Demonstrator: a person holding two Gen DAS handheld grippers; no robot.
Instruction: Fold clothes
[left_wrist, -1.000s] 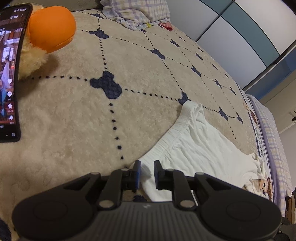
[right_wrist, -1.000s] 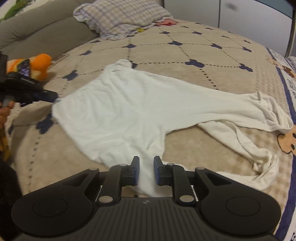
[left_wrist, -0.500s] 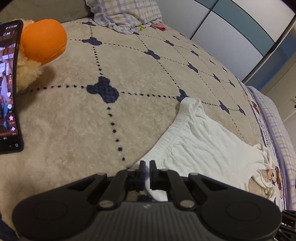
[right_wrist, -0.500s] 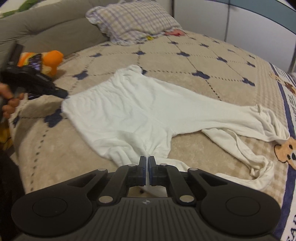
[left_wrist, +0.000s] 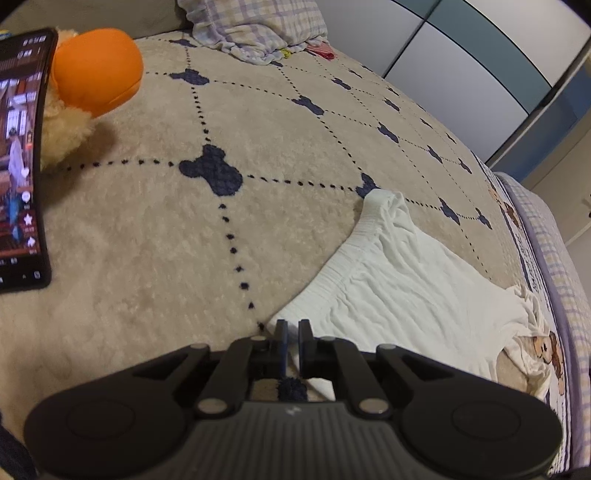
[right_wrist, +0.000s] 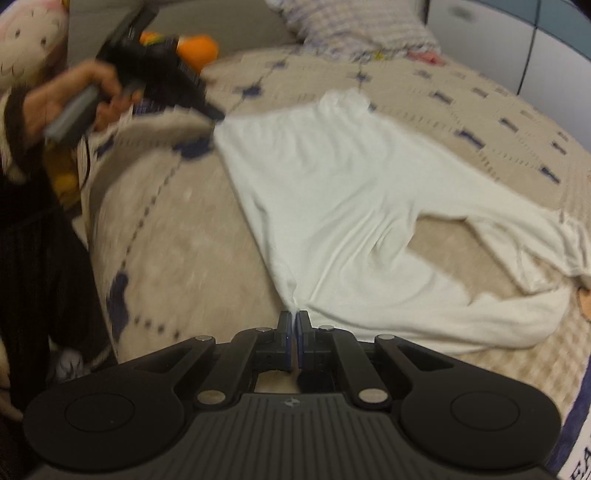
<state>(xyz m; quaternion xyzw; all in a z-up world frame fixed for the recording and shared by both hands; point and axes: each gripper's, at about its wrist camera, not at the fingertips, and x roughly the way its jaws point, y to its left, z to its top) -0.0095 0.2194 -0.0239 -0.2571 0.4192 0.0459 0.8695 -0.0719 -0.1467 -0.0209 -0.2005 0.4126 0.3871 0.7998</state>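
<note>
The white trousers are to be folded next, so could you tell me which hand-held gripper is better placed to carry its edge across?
Probably the right hand-held gripper: shut on the white trousers, their spread fabric ahead.

Black ribbed claw (right_wrist: 294, 325) body, blue pads, silver screws, dark sleeve (right_wrist: 16, 122).

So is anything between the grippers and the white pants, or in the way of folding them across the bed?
Nothing visible. Both the left gripper and right gripper are shut on the white pants. The phone and plush toy sit off to the side.
</note>
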